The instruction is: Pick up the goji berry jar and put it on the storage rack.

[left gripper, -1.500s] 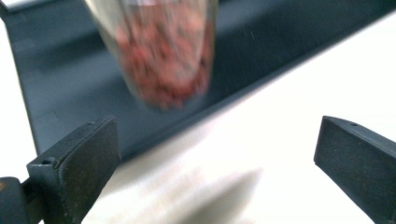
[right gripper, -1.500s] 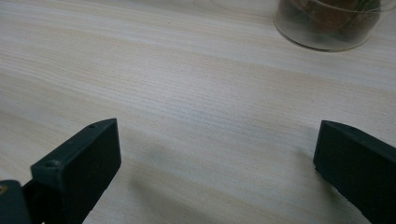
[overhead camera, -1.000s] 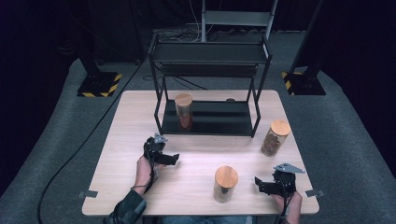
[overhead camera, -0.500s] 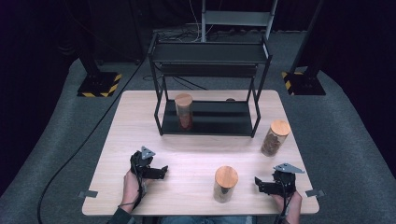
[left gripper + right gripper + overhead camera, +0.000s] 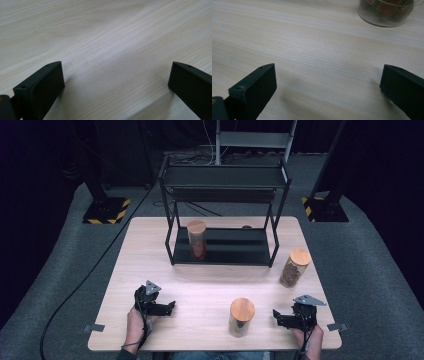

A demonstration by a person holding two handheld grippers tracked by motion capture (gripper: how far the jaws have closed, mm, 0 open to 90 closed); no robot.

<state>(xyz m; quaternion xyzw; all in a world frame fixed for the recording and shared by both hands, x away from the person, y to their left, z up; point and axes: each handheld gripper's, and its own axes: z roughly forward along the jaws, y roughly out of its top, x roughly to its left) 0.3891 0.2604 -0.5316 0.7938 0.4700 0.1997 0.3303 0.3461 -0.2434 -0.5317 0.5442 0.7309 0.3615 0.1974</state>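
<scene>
Resting low on the near edge of the table (image 5: 210, 285), the left gripper (image 5: 167, 308) and right gripper (image 5: 277, 316) both sit with jaws spread wide and nothing between them, just bare wood showing in each gripper view, so both look parked and free to pick. Between them stands the near jar (image 5: 241, 317), upright with its wooden lid on, close to the right gripper and likely the next grab. Farther back, a second jar (image 5: 293, 267) stands by the right edge, and a third jar (image 5: 197, 240) already sits on the lower shelf of the black rack (image 5: 225, 177), which suggests shelving.
</scene>
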